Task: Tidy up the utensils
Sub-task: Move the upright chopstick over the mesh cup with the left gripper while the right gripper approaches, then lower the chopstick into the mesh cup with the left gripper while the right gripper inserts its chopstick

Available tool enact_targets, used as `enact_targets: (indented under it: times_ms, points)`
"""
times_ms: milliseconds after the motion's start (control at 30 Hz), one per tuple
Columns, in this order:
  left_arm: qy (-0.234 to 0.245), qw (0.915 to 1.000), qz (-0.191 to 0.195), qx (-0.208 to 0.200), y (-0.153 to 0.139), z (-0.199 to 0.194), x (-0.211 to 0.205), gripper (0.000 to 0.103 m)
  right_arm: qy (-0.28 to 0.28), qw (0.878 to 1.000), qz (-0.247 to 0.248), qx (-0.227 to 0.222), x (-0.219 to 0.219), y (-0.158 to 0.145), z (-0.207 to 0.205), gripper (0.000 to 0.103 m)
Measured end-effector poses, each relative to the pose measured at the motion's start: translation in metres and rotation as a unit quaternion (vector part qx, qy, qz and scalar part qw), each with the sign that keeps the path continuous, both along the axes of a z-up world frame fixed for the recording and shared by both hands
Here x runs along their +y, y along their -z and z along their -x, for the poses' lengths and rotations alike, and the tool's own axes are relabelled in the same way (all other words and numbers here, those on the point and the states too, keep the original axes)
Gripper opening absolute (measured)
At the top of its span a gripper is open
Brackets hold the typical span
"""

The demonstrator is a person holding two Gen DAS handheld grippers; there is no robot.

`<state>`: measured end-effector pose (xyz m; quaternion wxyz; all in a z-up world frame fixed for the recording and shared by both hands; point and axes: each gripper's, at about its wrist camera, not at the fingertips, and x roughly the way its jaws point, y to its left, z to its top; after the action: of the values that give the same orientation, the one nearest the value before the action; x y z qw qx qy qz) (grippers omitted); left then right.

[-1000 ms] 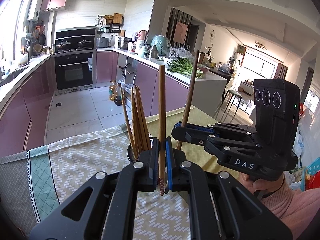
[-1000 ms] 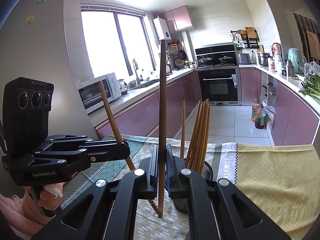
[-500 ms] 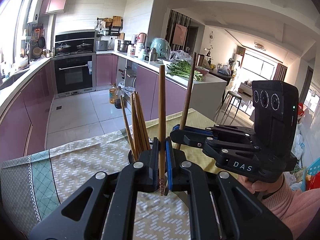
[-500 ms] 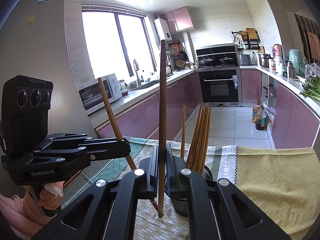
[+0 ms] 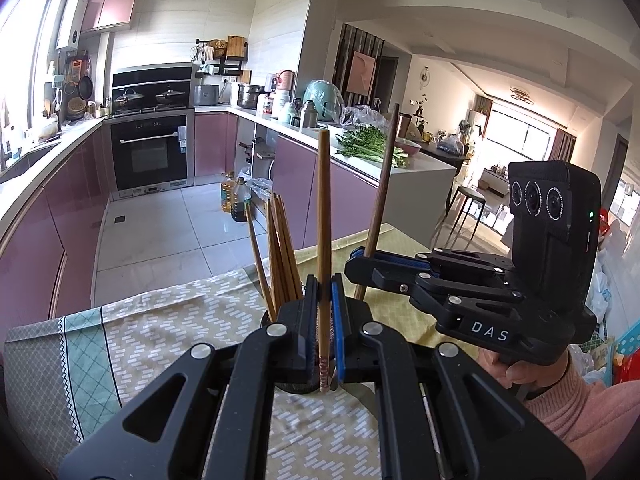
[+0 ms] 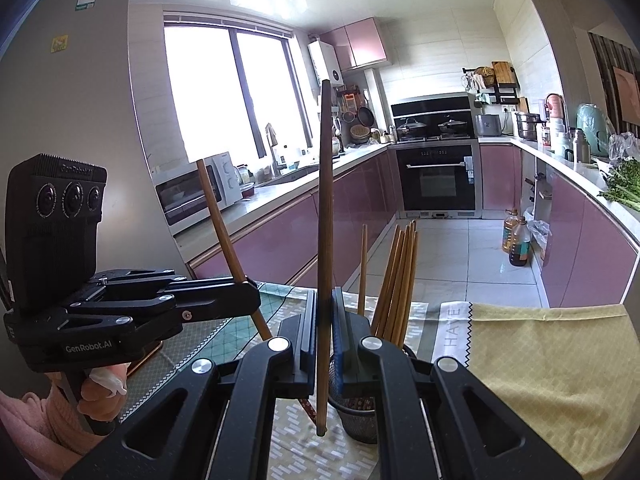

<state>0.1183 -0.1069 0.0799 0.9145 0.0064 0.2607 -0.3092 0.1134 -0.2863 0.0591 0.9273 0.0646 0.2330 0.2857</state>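
Holder: a dark mesh cup (image 6: pixel 362 420) stands on the tablecloth (image 6: pixel 540 368), just beyond the right gripper's fingers; in the left wrist view only its rim and base show behind the left gripper's fingers.
Holder contents: a bundle of brown chopsticks (image 6: pixel 398 284) stands in the cup, leaning slightly, tips up; one more stick stands a little apart at the bundle's left. The same bundle (image 5: pixel 280 252) shows in the left wrist view.
Left gripper (image 5: pixel 325 328): jaws closed on one chopstick (image 5: pixel 323 216), held nearly upright; its patterned lower end hangs just below the fingers, near the cup. From the right wrist view this stick (image 6: pixel 218 216) tilts, and whether its end is over the cup cannot be told.
Right gripper (image 6: pixel 325 340): jaws closed on a darker chopstick (image 6: pixel 325 208), upright, its lower end just beside the cup's left wall, above the cloth. In the left wrist view the stick (image 5: pixel 380 192) leans slightly.
Bottles: two oil bottles (image 6: pixel 516 236) stand on the floor by the pink cabinets.
Worktop: a steel pot (image 5: pixel 249 95), a mint-green appliance (image 5: pixel 322 98) and a bunch of green vegetables (image 5: pixel 370 146).
Writing, left gripper body: "GenRobot.AI" in white, seen from the right wrist view.
Writing, right gripper body: "DAS" in white, seen from the left wrist view.
Writing, cloth: "HAVE" on a white band (image 6: pixel 454 328) beside the yellow part; further letters are hidden.
Fridge (image 6: pixel 68 92): a green-and-white label and a yellow sticker, too small to read.
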Motion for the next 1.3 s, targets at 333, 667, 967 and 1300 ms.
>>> enact_targets:
  times_ms: [333,667,967,1300]
  points:
    - [-0.006,0.9999,0.011,-0.009,-0.007,-0.003,0.002,0.008,0.009,1.000,-0.004,-0.003,-0.006,-0.004,-0.012,0.006]
    - [-0.008,0.9998,0.014,-0.011,-0.008,-0.004,-0.003,0.008,0.012,1.000,0.002,-0.002,-0.003,-0.004,-0.021,0.006]
    - [-0.013,0.9998,0.014,-0.007,-0.006,-0.007,-0.009,0.008,0.017,1.000,0.004,-0.003,-0.002,-0.004,-0.029,0.006]
    - [-0.021,0.9997,0.009,-0.004,-0.007,-0.011,-0.015,0.008,0.026,1.000,0.008,0.004,0.003,-0.001,-0.039,0.006]
